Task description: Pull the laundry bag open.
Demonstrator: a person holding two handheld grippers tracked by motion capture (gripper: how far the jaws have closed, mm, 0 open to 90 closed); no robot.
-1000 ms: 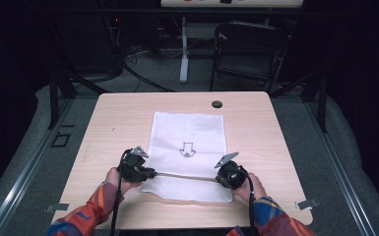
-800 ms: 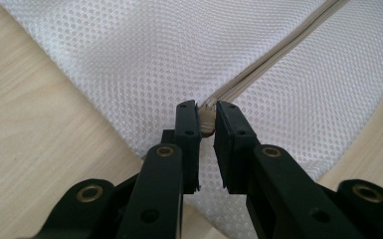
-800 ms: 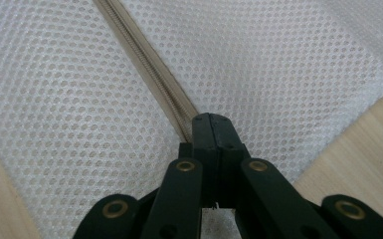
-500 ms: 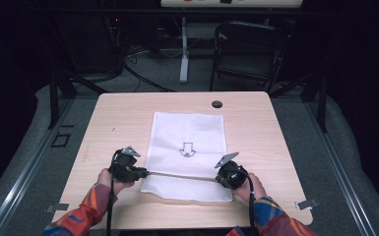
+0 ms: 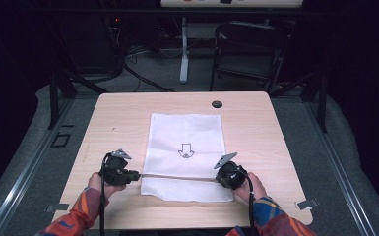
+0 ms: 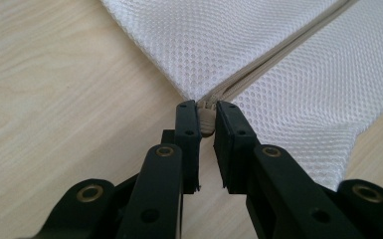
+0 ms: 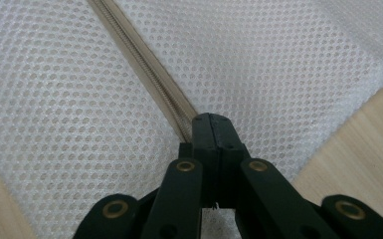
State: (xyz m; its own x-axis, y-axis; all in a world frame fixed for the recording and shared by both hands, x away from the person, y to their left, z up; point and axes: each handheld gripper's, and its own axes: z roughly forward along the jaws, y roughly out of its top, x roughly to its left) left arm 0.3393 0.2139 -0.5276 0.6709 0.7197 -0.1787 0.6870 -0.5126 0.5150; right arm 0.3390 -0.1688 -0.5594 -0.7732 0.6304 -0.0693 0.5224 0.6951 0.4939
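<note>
**Two grippers at the ends of a bag's zip**

A person's two hands come in from the near edge of the table [image 5: 256, 118], each holding a black gripper. The left gripper [image 6: 207, 119] sits at the left end of the zip [image 6: 278, 50]. Its jaws are close around the small tan zip pull [image 6: 206, 117], pinching it from both sides. Bare wood lies to its left.

The right gripper [image 7: 213, 124] sits at the right end of the zip. Its jaws are pressed together on the zip tape and the mesh there. From above, the left gripper [image 5: 123, 173] and the right gripper [image 5: 229, 174] lie well apart, with the zip line running straight between them.

The bag [image 5: 186, 147] is white mesh and lies flat in the middle of the table. The zip crosses it near the person's side, so a short strip of bag lies below the zip and a long part above it. A small dark arrow mark [image 5: 185, 150] is printed on the long part.

Farther off, a little dark round hole [image 5: 217, 104] sits near the far edge of the table. Behind the table stands a dark chair [image 5: 248, 54] on the floor.
</note>
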